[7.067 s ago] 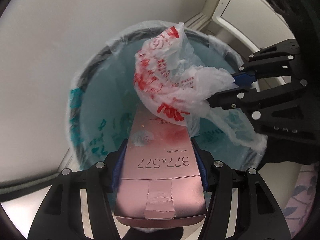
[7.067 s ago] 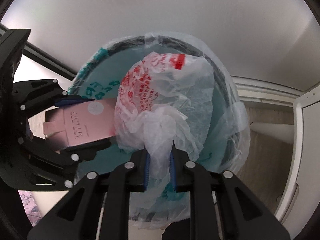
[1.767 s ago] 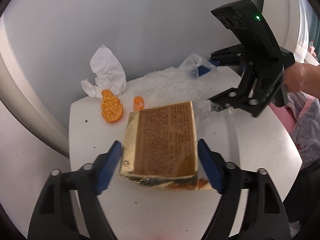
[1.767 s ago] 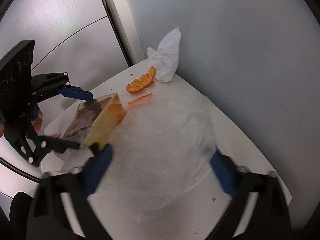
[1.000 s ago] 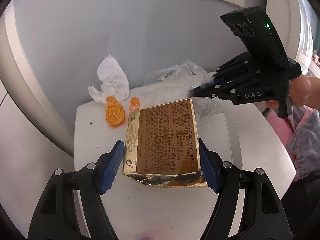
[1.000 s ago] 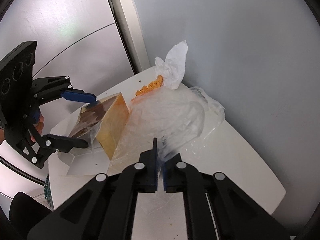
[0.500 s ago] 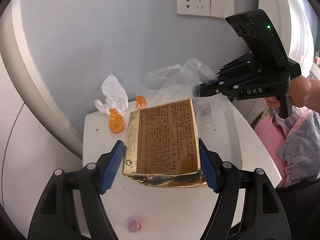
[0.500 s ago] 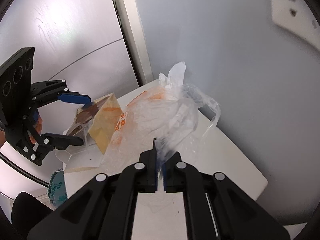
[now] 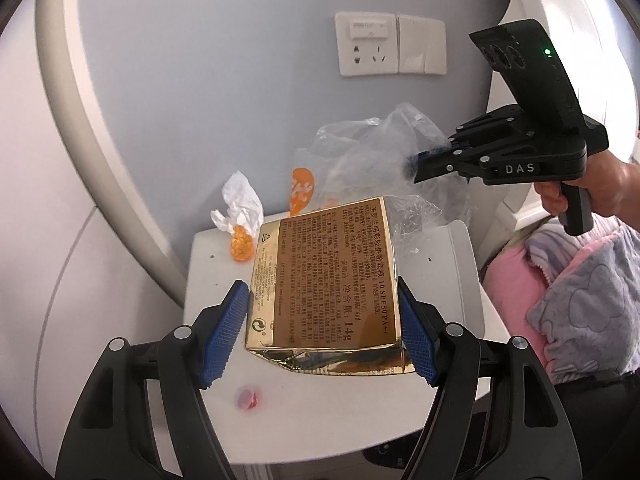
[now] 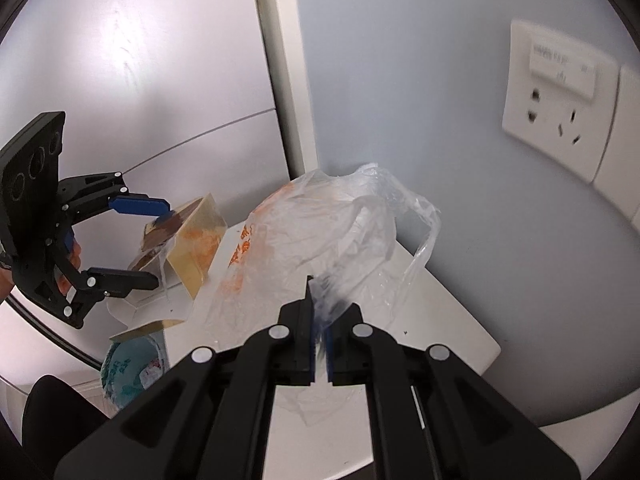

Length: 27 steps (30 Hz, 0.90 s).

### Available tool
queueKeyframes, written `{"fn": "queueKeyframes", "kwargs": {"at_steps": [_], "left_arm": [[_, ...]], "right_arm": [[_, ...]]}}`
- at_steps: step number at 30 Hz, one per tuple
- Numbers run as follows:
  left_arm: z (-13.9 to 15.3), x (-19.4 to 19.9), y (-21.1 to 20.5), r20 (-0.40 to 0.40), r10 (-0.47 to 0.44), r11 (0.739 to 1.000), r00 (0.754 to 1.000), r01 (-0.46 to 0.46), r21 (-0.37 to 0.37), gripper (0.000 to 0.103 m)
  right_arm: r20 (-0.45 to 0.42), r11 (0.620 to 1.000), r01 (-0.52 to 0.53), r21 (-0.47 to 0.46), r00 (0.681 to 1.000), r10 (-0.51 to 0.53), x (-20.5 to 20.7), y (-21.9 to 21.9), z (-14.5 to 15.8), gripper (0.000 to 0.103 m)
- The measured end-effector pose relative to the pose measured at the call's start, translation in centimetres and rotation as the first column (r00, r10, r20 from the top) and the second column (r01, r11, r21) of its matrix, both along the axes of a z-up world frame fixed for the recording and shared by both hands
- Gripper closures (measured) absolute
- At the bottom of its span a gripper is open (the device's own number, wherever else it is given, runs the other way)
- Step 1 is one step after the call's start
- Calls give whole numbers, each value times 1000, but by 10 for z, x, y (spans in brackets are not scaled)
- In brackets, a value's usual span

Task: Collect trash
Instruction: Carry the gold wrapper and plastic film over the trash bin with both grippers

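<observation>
Gold box [image 9: 324, 276] held up above the white table [image 9: 320, 408], clamped by its two sides between the blue pads [image 9: 224, 336] of the left gripper [image 9: 320, 336]; jaws wide apart, spread to the box's full width. Printed face of the box turned up toward the camera, crumpled foil at its near end. Same box [image 10: 188, 236] seen from the right wrist, tilted, between the left gripper's [image 10: 136, 240] two fingers.

Clear plastic bag [image 10: 328, 240] with orange print, lifted off the table and bunched, pinched at one fold by the right gripper [image 10: 319, 344]; jaws almost fully together on the thin film. From the left wrist, bag [image 9: 372, 160] hanging behind the box, right gripper [image 9: 416, 164] gripping it from the right.

Left on the table by the wall: crumpled white tissue [image 9: 238, 208] with an orange peel [image 9: 242, 244] just in front of it, touching. Small red scrap [image 9: 248, 398] near the front edge. Wall socket [image 9: 390, 46] above. Lined trash bin [image 10: 128, 372] below the table's left edge. Pink and lilac blanket [image 9: 568, 296] to the right.
</observation>
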<state>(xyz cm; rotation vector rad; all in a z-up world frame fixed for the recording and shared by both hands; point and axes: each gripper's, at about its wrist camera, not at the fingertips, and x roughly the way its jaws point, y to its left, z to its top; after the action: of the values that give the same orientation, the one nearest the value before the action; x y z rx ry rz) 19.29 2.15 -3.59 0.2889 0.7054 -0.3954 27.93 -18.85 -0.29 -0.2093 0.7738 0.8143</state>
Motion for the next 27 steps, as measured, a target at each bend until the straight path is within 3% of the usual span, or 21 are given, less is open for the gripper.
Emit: {"fn": "queueKeyframes", "kwargs": {"at_steps": [12,27], "left_arm": [[37,-73,-2,71,63,998,995,-63,-2,34],[35,-157,41,72,206,979,976,-205,-26,34]], "right_arm": [[58,999,-43,20,997,42,-58,-7,32,98],[52,982,-185,36,982,183,-111,38,24,98]]}}
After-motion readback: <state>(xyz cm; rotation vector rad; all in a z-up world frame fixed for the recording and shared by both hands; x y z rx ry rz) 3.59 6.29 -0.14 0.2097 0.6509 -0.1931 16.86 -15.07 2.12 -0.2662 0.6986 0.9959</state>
